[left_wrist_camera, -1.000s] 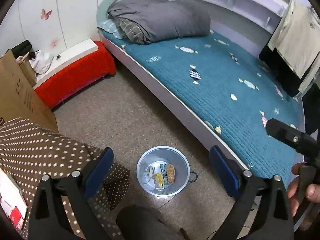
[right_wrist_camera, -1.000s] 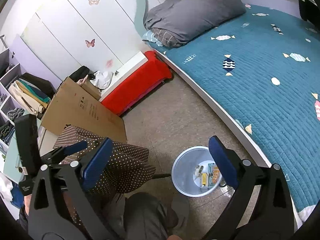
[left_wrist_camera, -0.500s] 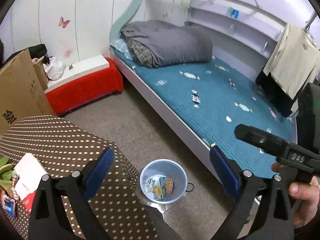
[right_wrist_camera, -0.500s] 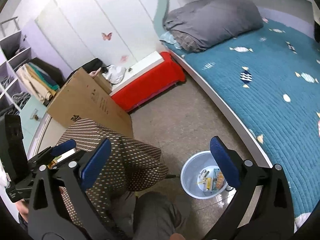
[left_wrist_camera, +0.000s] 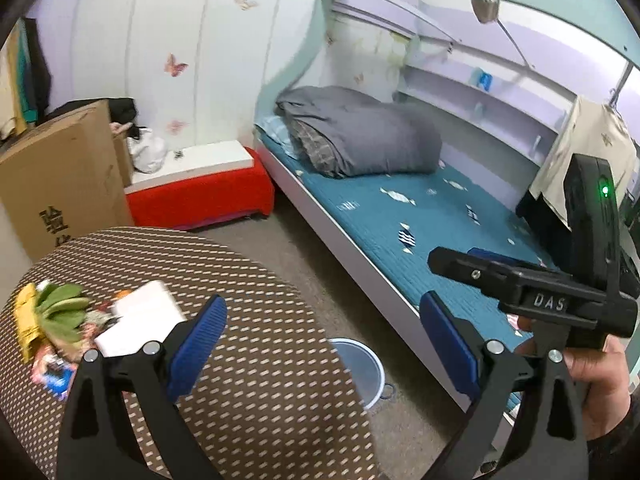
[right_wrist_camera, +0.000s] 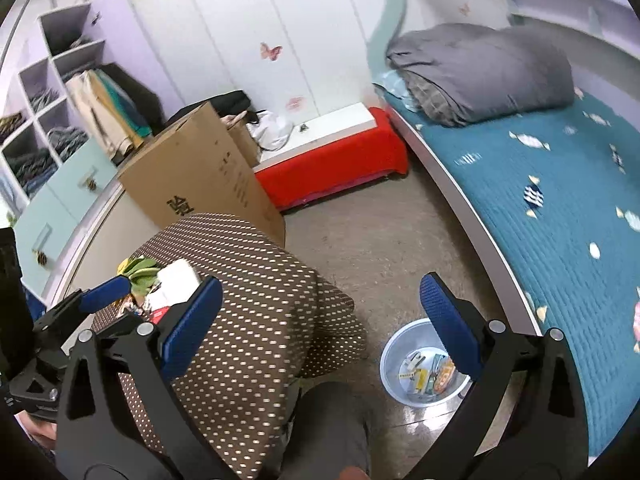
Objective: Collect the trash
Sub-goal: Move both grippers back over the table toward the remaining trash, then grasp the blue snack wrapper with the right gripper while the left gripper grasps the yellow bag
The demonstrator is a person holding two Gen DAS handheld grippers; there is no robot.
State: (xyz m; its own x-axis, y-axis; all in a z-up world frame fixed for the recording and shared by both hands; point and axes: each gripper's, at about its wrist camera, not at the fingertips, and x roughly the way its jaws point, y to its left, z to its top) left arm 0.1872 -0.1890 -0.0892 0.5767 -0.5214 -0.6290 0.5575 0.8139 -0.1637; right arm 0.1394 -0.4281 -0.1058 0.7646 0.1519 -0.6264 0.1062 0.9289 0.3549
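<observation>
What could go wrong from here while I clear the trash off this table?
The bin sits on the floor, partly hidden under the table edge in the left view, so dropped items may miss it. The trash pile is loose and may scatter. Both the left gripper and the right gripper are open and empty.

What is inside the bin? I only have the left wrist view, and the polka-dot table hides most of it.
Observer: The right wrist view looks into the bin: several small packets lie on its bottom.
Operator: Is the right gripper carrying anything?
Observer: No. The right gripper is wide open with nothing between its pads.
Operator: Where is the left gripper relative to the table's trash?
Observer: From the right, the left gripper sits by the litter pile at the table's left side, one blue pad next to the green item.
</observation>
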